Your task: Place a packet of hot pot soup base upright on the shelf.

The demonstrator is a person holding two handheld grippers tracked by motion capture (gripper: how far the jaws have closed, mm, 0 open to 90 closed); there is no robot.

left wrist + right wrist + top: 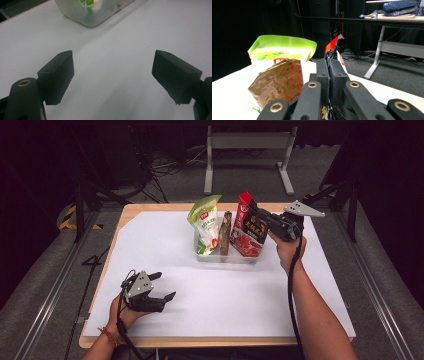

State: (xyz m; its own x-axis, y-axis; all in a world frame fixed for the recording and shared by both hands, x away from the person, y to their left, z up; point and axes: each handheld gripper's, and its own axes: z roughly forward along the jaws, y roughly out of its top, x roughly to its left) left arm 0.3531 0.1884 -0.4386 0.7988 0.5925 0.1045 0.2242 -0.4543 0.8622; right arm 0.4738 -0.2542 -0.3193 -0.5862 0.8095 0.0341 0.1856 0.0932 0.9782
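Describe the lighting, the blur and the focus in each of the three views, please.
High view: the white sheet is bright, the room around it dark. Left gripper view: the clear bin is soft, and the sheet looks washed out. Right gripper view: the green bag glares at its top, and the close jaws are blurred.

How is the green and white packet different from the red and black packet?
The green and white plastic packet stands free at the left end of the clear plastic tray; the red and black plastic packet is at the right end, pinched by the right tongs. One has pale, leafy colours, the other dark ones. Both stand upright in that tray.
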